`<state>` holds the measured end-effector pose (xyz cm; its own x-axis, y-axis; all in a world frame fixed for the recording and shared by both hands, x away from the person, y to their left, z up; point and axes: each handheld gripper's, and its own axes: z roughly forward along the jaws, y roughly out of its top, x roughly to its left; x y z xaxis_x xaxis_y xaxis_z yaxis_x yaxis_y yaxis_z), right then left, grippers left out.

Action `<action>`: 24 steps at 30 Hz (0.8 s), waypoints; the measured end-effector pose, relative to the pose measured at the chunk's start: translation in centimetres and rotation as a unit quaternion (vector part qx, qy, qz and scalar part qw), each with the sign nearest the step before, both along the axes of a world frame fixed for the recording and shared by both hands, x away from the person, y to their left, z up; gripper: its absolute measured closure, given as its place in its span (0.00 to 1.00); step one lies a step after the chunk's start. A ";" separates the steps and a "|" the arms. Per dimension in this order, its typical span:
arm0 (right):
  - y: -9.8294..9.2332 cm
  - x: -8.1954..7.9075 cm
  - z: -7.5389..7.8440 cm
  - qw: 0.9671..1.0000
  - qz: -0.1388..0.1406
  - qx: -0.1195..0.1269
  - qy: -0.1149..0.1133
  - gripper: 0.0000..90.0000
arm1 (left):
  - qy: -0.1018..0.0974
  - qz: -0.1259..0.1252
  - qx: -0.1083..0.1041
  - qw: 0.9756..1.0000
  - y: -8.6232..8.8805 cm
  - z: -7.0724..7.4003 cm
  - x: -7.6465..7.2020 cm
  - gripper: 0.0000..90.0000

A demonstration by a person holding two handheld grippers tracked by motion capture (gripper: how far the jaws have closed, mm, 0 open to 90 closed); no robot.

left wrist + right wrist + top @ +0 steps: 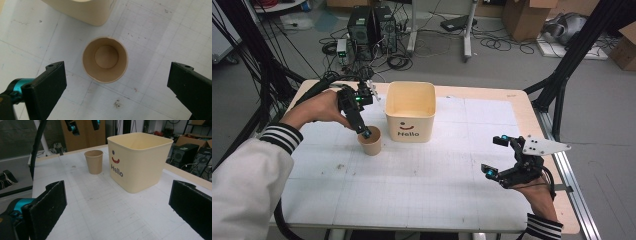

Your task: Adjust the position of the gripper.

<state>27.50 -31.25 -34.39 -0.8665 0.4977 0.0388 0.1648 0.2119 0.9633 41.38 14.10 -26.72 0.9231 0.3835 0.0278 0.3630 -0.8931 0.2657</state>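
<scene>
A brown paper cup (370,142) stands upright and empty on the white grid mat, just left of a cream bin (410,110) marked "Hello". My left gripper (367,114) hangs over the cup and points straight down, open. In the left gripper view the cup's mouth (105,60) lies between the wide-spread jaws of this gripper (117,75), which do not touch it. My right gripper (494,156) is open near the table's right front and holds nothing. The right gripper view looks past its own jaws (117,200) at the cup (94,161) and the bin (138,160).
The bin (82,11) stands close beyond the cup and looks empty. The mat (412,170) covers most of the wooden table (537,125). Black frame legs stand at both sides. Computer towers (372,27), cables and cardboard boxes (524,17) lie on the floor beyond.
</scene>
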 end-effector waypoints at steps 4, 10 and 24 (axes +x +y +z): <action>0.0 0.0 0.0 1.000 0.001 0.000 -0.002 0.00 | 0.002 0.011 -0.001 1.000 0.2 -0.2 0.6 0.03; 0.1 0.0 0.0 1.000 -0.001 -0.001 0.001 0.00 | 0.006 0.023 -0.004 1.000 0.4 -0.3 1.7 0.03; 0.1 0.1 -0.1 1.000 0.000 -0.004 0.001 0.00 | 0.011 0.031 0.001 0.999 0.4 -0.8 2.3 0.03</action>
<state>27.60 -31.15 -34.49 -0.8664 0.4980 0.0363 0.1669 0.2204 0.9610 43.69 14.52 -27.51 0.8979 0.4400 0.0086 0.4233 -0.8689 0.2564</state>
